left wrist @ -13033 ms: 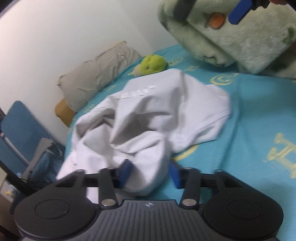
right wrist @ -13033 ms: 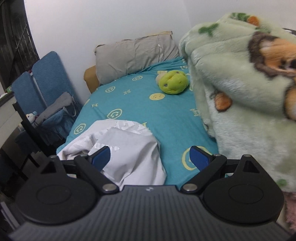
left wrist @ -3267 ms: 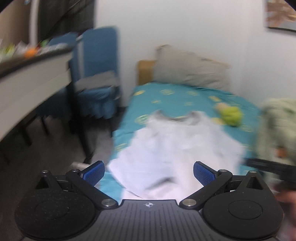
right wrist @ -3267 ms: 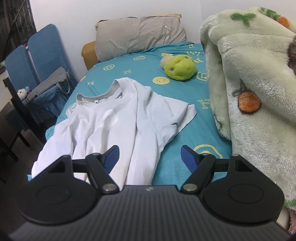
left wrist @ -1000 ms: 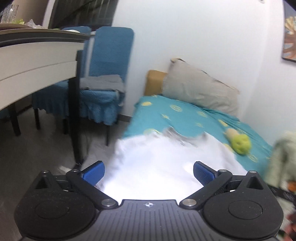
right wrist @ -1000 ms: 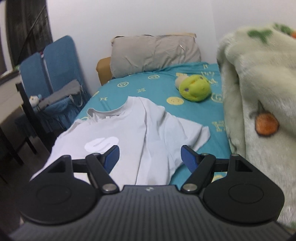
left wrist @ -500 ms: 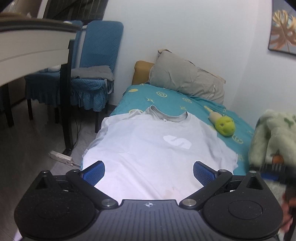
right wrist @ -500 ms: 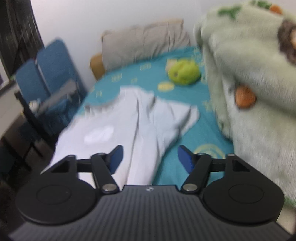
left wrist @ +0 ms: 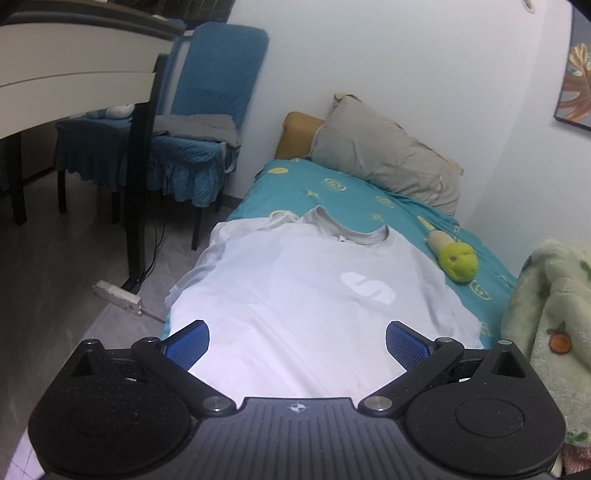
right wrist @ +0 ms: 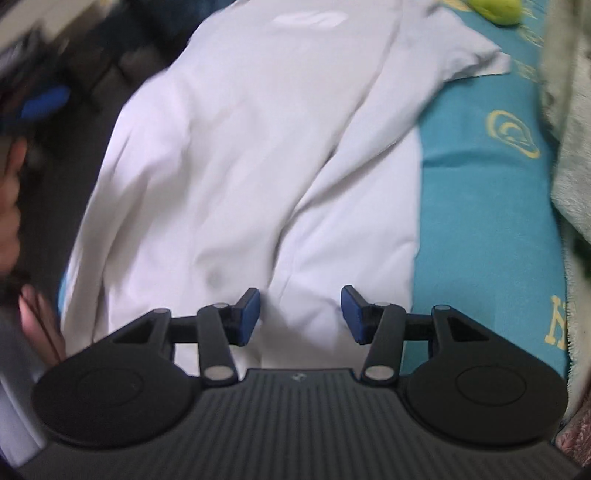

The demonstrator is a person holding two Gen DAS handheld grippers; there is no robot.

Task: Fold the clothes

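White t-shirt [left wrist: 314,295] lies spread face-up on the bed [left wrist: 354,192].

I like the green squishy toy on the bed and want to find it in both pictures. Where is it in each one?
Left wrist view: the green toy lies right of centre on the teal bedsheet, beside the white T-shirt.
Right wrist view: only its lower edge shows, at the top edge, right of centre.
Shared landmark: the pale logo on the T-shirt's chest.
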